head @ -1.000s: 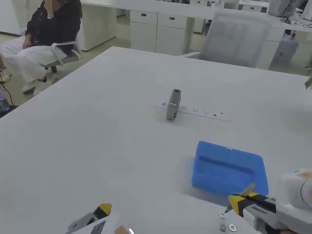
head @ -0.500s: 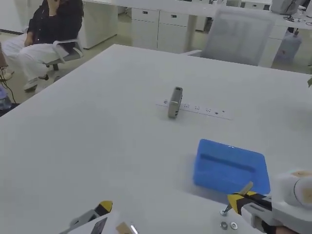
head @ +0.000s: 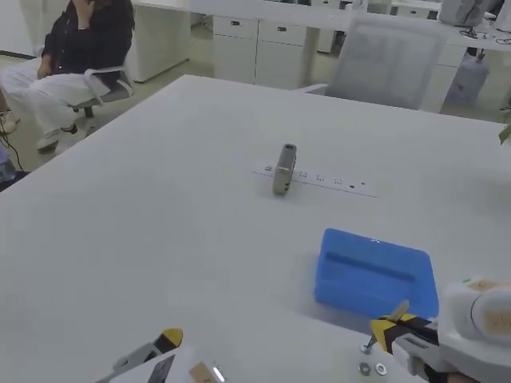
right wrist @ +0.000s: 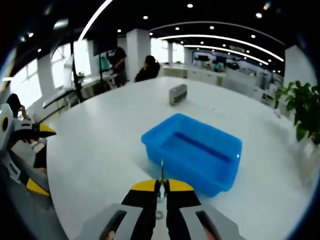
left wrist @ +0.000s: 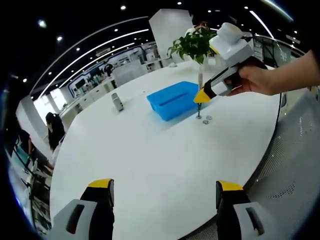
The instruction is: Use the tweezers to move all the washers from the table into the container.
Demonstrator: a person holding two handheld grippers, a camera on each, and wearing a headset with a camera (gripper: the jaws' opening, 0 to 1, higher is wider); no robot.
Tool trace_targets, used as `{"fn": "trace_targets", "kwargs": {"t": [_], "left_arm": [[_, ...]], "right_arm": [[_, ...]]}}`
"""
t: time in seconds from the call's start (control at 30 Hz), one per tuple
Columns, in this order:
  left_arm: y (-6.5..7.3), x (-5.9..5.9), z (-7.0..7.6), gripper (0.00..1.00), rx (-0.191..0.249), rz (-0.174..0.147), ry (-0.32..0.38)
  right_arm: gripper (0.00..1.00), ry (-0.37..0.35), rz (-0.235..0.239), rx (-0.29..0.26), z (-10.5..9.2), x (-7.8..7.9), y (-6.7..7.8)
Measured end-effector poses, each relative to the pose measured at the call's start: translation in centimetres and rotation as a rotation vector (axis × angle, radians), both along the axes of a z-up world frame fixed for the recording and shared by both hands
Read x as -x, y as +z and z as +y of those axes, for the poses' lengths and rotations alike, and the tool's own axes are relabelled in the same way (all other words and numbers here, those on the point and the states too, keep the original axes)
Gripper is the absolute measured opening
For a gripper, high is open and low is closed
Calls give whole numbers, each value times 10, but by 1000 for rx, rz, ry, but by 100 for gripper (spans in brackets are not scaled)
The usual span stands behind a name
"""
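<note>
A broad white bench [head: 160,223] is seen across the head view, with a grey office chair [head: 387,64] drawn up at its far edge and a person [head: 72,56] seated on another chair off to the far left. A leafy plant [left wrist: 192,45] is made out beyond the bench in the left gripper view.

A blue rectangular container [head: 375,275] is set on the bench at the near right, its open top upward. Further back, a small grey block [head: 284,169] is stood upright by a row of sockets let into the bench top.

The left tool [left wrist: 162,185] is held low over the near edge of the bench with its yellow-tipped jaws spread wide and nothing between them. The right tool [right wrist: 161,187] is held just in front of the container, its jaws drawn together on the tweezers [left wrist: 199,107], which are pointed down with their tip at or just above the bench.

Two washers [head: 372,369] are seen lying side by side on the bench, just beside the tweezers' tip and near the container's front wall. Whether a further washer is caught in the tweezers cannot be told.
</note>
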State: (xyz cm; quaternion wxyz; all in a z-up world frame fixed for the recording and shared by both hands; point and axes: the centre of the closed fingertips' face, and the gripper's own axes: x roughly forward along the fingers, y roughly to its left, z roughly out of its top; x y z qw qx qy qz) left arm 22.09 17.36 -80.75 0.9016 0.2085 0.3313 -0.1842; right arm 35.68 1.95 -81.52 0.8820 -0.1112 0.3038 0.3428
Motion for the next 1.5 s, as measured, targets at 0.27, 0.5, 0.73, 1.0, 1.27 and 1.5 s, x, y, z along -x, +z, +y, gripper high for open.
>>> {"fn": "trace_targets", "kwargs": {"t": [0.27,0.5,0.73,1.0,1.27,1.5], "left_arm": [[-1,0,0,85,-5,4,-3],[-1,0,0,85,-4,4,0],[-3,1,0,85,-10,10,-5],[-2,0,-1,85,-8,3,-10],[-3,1,-1,86,-14,9,-14],[-4,1,-1,86,-24,14,-20]], "right_arm": [[2,7,-16,-28,1,1,22],[2,17,-56,-55,3,-6,47],[2,-26,-108,-117,2,-32,75],[2,-56,-147,-96,6,-55,79],[2,-99,-119,-68,1,-77,55],[2,-125,-71,-41,-3,-82,27]]}}
